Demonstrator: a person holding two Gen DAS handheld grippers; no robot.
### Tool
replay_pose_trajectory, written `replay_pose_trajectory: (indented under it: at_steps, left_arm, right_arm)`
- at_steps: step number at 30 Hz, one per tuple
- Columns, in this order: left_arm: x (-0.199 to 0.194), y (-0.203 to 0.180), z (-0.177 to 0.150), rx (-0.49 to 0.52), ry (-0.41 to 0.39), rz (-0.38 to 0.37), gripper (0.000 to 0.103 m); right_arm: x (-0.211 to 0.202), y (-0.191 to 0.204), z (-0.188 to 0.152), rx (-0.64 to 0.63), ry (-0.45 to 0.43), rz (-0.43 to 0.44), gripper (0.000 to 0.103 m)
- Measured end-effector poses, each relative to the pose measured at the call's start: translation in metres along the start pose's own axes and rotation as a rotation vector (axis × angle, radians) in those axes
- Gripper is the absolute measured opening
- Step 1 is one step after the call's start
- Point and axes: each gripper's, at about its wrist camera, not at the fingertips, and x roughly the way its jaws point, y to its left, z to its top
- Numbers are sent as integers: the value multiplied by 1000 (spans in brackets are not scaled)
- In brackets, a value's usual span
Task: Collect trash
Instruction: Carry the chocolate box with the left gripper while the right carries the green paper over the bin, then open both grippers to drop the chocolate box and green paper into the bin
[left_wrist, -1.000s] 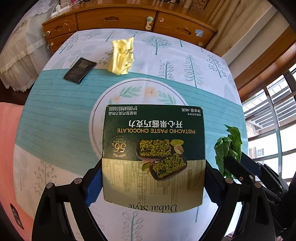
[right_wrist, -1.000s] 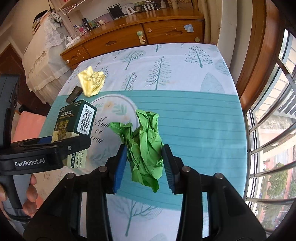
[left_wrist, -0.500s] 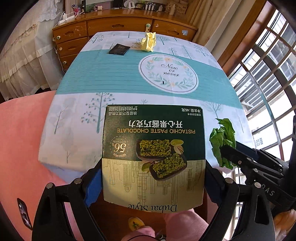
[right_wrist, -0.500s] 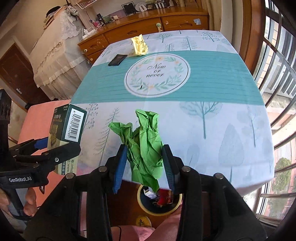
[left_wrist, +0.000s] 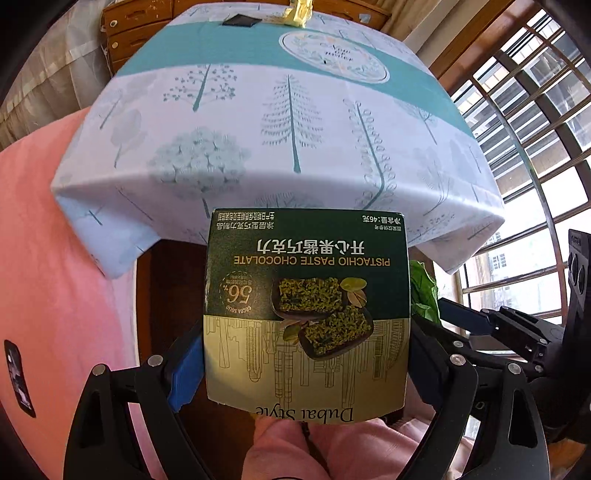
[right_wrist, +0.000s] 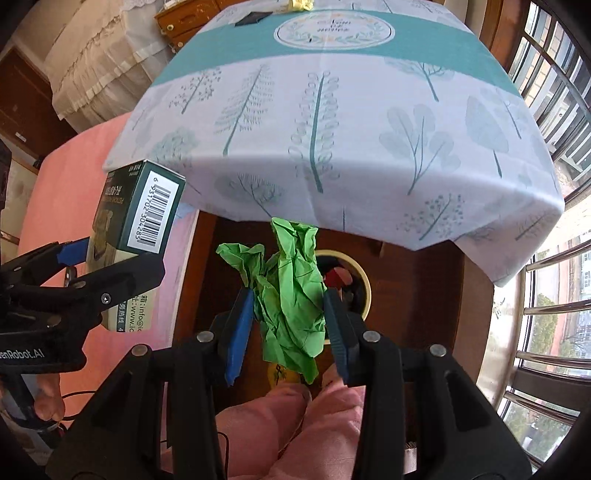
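My left gripper (left_wrist: 306, 354) is shut on a dark green pistachio chocolate box (left_wrist: 306, 302), held in the air just off the table's near edge; the same box (right_wrist: 140, 221) shows at the left of the right wrist view. My right gripper (right_wrist: 288, 317) is shut on a crumpled green paper (right_wrist: 291, 295), also seen at the box's right (left_wrist: 423, 291). Below the paper stands a round bin (right_wrist: 364, 280) with a pale rim and trash inside, partly hidden by the paper. A crumpled yellow paper (left_wrist: 299, 11) lies at the table's far end.
The table (right_wrist: 332, 110) wears a white and teal cloth with tree prints. A dark flat item (left_wrist: 240, 20) lies near the yellow paper. A pink surface (left_wrist: 55, 258) is to the left, a barred window (left_wrist: 535, 147) to the right, a wooden dresser (left_wrist: 133, 22) behind. Pink-clad legs (right_wrist: 295, 424) are below.
Both grippers have drawn back from over the table to beyond its near edge, still holding the box and the green paper. The bin has come into fuller view under the right gripper.
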Motion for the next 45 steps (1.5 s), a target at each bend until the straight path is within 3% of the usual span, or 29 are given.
replay_pose_trajectory:
  at_steps: [13,24,34,45]
  left_arm:
    - [162,22,-37,-29,110,34,92]
    - [278,27,-51,-78,154,-11,93]
    - [319,34,-57,-91,203,-19,95]
    - [294,46,-62,-112,146,-41,96]
  right_arm:
    - [157,-43,-45,75,96,-95,35]
    - [256,-99,-63,200,111,-76,35]
    - [279,-117,-67,210,111,-66,36]
    - [282,-108,-63,204,98,-33,36]
